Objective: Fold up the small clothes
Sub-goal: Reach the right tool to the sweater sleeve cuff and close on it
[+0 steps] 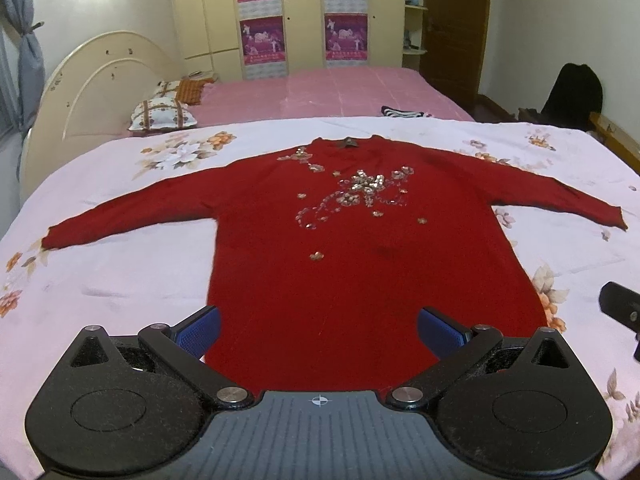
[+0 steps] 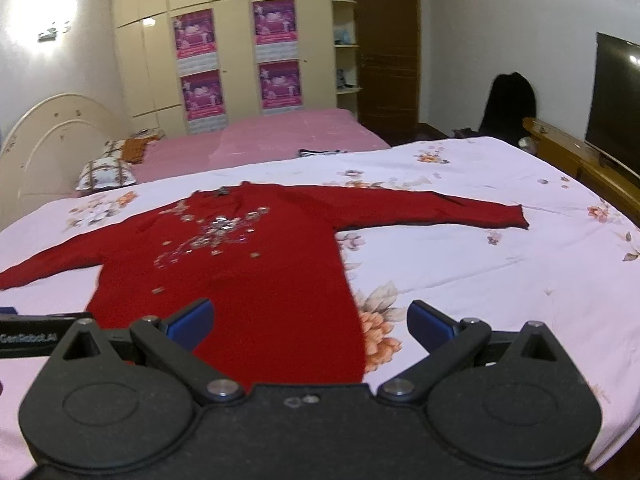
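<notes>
A red long-sleeved sweater with sequin flowers on the chest lies flat, face up, on the floral white sheet, sleeves spread out to both sides, hem toward me. My left gripper is open and empty, just above the hem's middle. The sweater also shows in the right wrist view. My right gripper is open and empty over the hem's right corner. The right gripper's edge shows in the left wrist view, and the left gripper's edge in the right wrist view.
A pink bed with pillows and a striped garment lies beyond the sheet. A wardrobe stands behind. A dark bag, a wooden bench and a TV are at right.
</notes>
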{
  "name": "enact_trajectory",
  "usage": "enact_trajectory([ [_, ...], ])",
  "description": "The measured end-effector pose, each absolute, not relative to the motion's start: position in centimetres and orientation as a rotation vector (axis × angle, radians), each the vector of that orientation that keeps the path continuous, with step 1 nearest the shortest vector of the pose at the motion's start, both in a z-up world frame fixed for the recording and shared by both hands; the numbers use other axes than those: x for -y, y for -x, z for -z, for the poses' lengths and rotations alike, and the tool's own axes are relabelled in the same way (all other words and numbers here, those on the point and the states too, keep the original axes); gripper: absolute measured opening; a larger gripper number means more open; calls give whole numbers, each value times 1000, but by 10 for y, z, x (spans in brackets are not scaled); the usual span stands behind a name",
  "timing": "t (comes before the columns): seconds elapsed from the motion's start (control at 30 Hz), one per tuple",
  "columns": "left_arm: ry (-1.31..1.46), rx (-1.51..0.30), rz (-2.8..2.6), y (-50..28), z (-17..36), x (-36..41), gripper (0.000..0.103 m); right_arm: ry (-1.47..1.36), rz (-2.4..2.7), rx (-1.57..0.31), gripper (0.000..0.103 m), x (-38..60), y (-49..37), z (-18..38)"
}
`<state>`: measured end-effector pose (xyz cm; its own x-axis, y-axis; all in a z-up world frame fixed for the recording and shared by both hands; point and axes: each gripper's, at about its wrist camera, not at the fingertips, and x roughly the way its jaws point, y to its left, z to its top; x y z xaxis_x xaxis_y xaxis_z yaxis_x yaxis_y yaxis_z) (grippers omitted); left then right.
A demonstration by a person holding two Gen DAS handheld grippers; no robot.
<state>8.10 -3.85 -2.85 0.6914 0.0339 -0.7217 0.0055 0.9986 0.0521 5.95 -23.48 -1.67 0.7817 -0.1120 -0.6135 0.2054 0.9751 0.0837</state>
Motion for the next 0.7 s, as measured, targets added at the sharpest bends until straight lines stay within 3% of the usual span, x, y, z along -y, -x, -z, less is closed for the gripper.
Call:
enact_trajectory([
  [0.47,-64,-855,6,-184,70,77,103,-210,246,-685,101,299,-138,59],
  [0.67,-75,-876,11,-233,92,97,103,-258,284,-730,95,339,-177,84],
  [0.7,-77,-882,13,-240,94,100,103,-265,292,-736,90,347,-184,88],
])
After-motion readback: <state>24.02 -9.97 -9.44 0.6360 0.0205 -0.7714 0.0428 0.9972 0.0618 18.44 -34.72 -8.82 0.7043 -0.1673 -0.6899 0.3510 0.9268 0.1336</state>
